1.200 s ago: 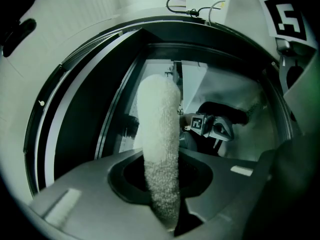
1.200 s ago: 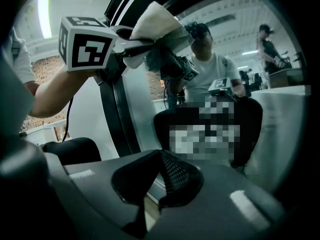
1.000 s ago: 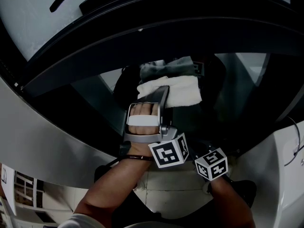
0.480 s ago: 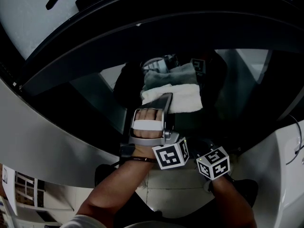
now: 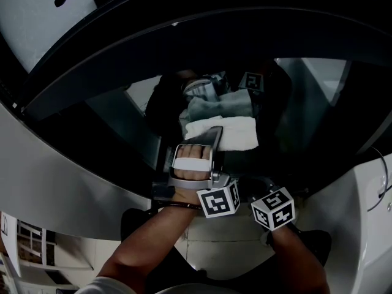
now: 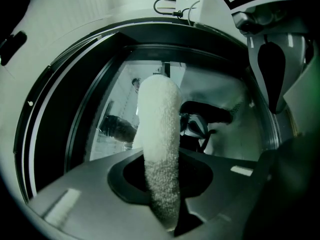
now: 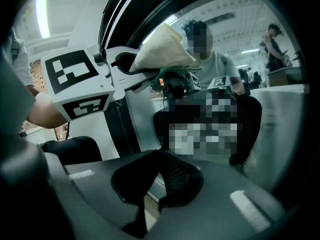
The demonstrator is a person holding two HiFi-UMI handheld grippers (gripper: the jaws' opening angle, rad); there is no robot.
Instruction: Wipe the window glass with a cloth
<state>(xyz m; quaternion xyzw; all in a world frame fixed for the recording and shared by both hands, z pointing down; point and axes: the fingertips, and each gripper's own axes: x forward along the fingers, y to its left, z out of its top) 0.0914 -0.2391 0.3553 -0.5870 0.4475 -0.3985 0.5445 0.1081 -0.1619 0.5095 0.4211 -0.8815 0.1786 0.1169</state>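
A folded white cloth lies flat against the dark window glass, and its reflection shows just above it. My left gripper is shut on the cloth's near edge. In the left gripper view the cloth stands up from between the jaws against the glass. My right gripper is shut with nothing in it. In the head view only its marker cube shows, low and to the right of the left hand. From the right gripper view the cloth shows in the left gripper.
A black window frame curves above the glass, and a pale body panel runs below left. A white panel is at the right. Tiled floor shows between my arms. The glass mirrors a person.
The left gripper and the cloth have slid a little down the glass toward me. The right gripper has hardly moved.
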